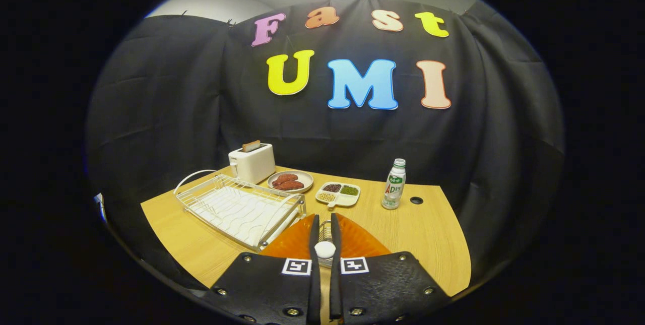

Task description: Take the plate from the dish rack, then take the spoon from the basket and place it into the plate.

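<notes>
Between the nearly closed fingers of the gripper (325, 237) sits a white spoon (325, 249), apparently pinched, above the orange plate (360, 239) beside the dish rack (242, 206); spoon likely light, rigid, slippery: grip mid-handle; a wire basket (326, 232) shows behind; a divided dish (338, 194) holds grains.

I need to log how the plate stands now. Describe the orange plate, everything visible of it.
The orange plate looks glossy and translucent, like plastic or glass, with faint ribs running toward its rim. It lies flat on the wooden table, just ahead of and partly under the gripper, beside the white dish rack, out of it. The fingers stand nearly closed over it around a small white rounded thing, perhaps the spoon's end; whether that touches the plate is unclear.
</notes>
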Action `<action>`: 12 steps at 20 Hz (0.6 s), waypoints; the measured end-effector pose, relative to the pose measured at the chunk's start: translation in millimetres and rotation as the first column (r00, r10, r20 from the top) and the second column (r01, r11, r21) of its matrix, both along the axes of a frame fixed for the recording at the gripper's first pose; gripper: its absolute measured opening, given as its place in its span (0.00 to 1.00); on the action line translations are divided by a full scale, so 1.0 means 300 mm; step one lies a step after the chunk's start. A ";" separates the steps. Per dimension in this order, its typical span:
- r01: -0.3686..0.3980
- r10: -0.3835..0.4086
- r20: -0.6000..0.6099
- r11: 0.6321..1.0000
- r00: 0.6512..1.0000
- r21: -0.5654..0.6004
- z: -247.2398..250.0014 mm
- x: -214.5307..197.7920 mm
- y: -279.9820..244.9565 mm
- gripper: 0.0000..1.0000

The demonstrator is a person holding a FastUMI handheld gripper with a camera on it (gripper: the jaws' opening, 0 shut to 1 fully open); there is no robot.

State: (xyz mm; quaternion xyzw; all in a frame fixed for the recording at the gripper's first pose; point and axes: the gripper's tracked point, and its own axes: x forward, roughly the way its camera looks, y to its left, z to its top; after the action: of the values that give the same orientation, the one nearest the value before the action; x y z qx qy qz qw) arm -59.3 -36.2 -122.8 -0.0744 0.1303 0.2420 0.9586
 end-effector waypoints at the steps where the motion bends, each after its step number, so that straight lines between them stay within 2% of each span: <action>1: -0.011 0.011 -0.009 1.000 1.000 0.004 -0.007 -0.019 0.015 0.07; 7: -0.082 0.083 -0.035 0.996 0.996 0.025 -0.052 -0.096 0.088 0.07; 12: -0.153 0.153 -0.093 0.988 0.984 0.007 -0.154 -0.157 0.126 0.07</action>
State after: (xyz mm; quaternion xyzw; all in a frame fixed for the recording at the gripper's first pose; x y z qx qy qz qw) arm -106.5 1.5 -168.9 -0.0730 0.1688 0.3180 0.9301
